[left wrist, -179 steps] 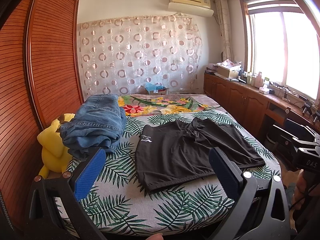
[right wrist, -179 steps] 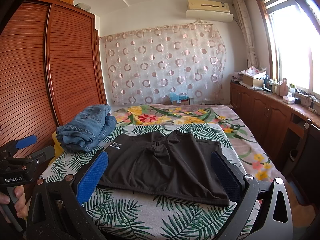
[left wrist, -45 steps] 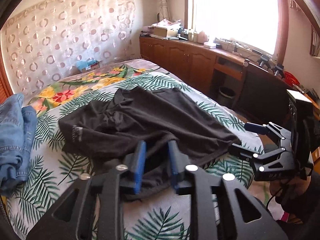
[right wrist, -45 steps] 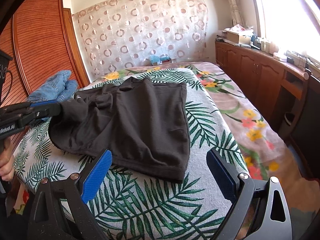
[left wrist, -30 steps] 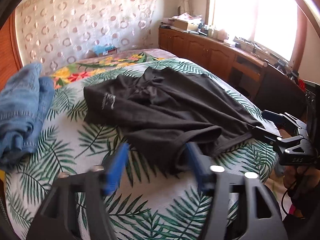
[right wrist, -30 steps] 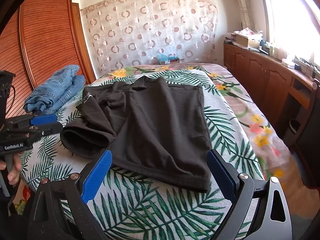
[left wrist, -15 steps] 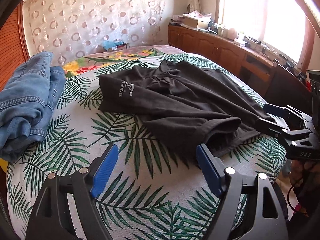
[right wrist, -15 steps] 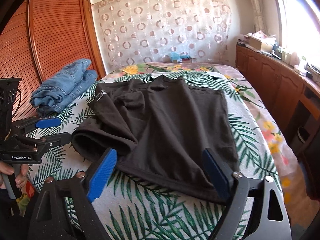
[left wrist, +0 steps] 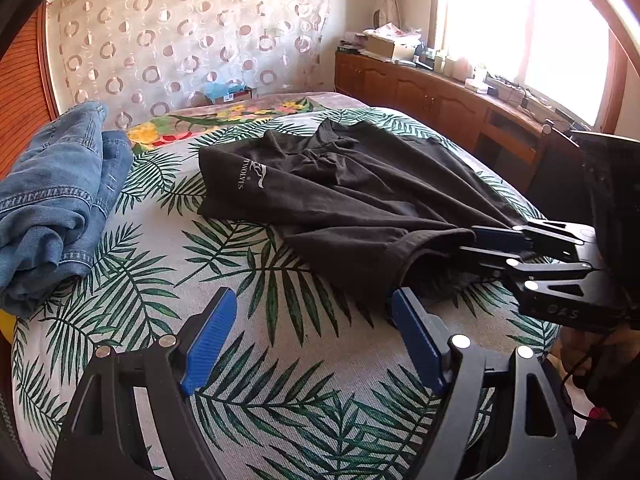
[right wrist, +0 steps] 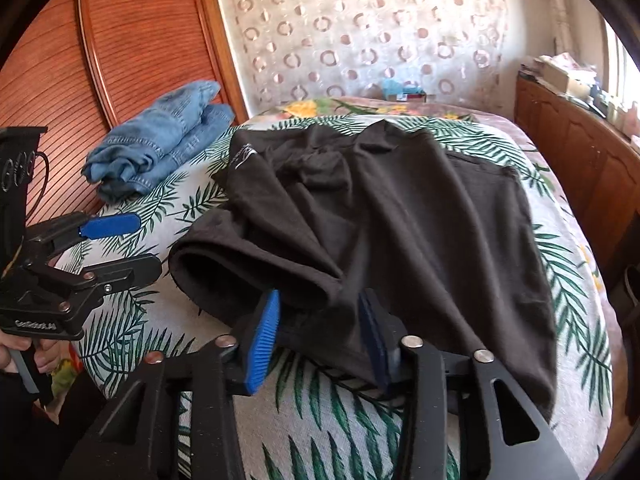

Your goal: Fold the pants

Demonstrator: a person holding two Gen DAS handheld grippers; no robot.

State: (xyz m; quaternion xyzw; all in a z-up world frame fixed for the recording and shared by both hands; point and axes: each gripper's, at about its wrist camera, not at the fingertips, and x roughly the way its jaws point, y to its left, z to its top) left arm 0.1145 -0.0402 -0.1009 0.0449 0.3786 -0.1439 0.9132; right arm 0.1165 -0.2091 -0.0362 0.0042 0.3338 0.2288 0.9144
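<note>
Black pants (left wrist: 360,196) (right wrist: 420,216) lie spread on the leaf-print bed sheet (left wrist: 280,380), with one leg folded over and its hem open toward the near edge. My right gripper (right wrist: 320,316) has the bunched hem between its blue pads; its jaws are closing and the cloth fills the gap from pad to pad. The left wrist view shows the right gripper (left wrist: 476,244) from the side, clamped around that hem. My left gripper (left wrist: 312,308) stands open over bare sheet just short of the folded leg. From the right wrist camera, the left gripper (right wrist: 120,246) is apart from the cloth.
Folded blue jeans (left wrist: 52,192) (right wrist: 160,144) lie at the bed's left side. A slatted wooden wardrobe (right wrist: 140,48) stands behind them. Low wooden cabinets (left wrist: 420,96) run along the window wall. A hand (right wrist: 16,352) holds the left gripper's handle.
My right gripper has moved in over the near hem and narrowed from wide open until its pads are on the cloth. The left gripper stays open and has barely moved.
</note>
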